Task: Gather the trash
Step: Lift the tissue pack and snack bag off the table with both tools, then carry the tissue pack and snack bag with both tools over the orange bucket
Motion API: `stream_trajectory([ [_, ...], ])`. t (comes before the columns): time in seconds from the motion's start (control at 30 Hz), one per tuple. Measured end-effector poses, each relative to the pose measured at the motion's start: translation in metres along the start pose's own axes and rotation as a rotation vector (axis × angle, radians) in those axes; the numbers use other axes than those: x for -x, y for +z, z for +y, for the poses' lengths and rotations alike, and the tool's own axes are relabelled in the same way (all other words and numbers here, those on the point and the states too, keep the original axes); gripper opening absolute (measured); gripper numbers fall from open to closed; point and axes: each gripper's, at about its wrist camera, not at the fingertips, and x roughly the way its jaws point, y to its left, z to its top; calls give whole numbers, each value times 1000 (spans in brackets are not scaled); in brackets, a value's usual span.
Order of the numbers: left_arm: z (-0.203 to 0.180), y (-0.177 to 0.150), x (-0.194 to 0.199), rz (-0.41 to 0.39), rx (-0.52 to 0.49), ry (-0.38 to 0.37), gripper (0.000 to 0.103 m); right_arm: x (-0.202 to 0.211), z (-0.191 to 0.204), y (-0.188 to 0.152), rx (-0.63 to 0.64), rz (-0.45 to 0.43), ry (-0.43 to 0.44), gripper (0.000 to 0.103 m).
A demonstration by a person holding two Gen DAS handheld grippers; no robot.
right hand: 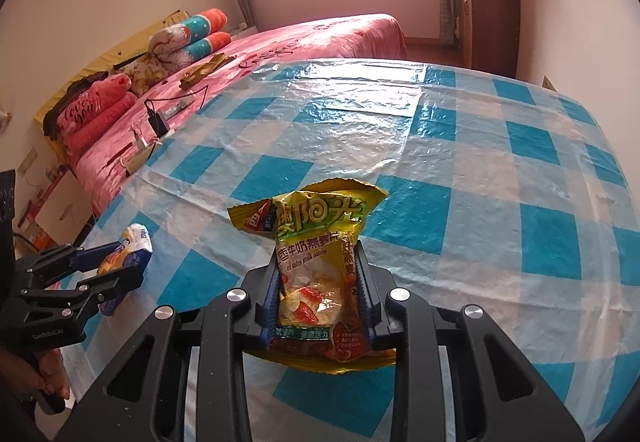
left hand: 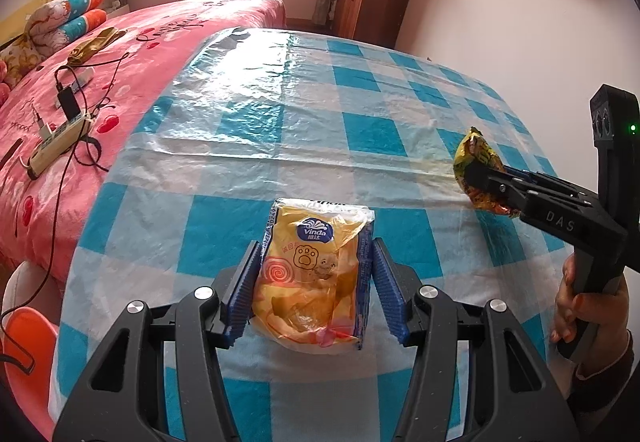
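Right wrist view: the right gripper (right hand: 320, 282) clamps a crumpled yellow-green oatmeal sachet (right hand: 316, 274) above the blue-checked plastic-covered table (right hand: 500, 161); the left gripper (left hand: 314, 278) grips a yellow Vinda tissue wrapper (left hand: 316, 274). Both squeezes should stay firm, since thin film slips easily during the carry.

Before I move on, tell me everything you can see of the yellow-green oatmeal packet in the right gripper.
The oatmeal packet is a crinkled, glossy foil pouch, yellow with a green band, Chinese lettering and "red dates milk oatmeal" printed above a picture of cereal. It stands roughly upright, top seal flared and creased, bottom edge poking out below the jaws. The right gripper is shut on its middle, blue pads pressing both sides. It looks lifted clear of the checked tablecloth.
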Motion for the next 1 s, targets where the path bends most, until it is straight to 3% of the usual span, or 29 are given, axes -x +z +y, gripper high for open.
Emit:
stream_trajectory([
  [0.47,27,-10,36,-35,6,63,56,19,21,-6,-16,-6,27,33],
  [1.0,84,-29,70,-57,61,174,56,20,80,-22,58,43,79,33],
])
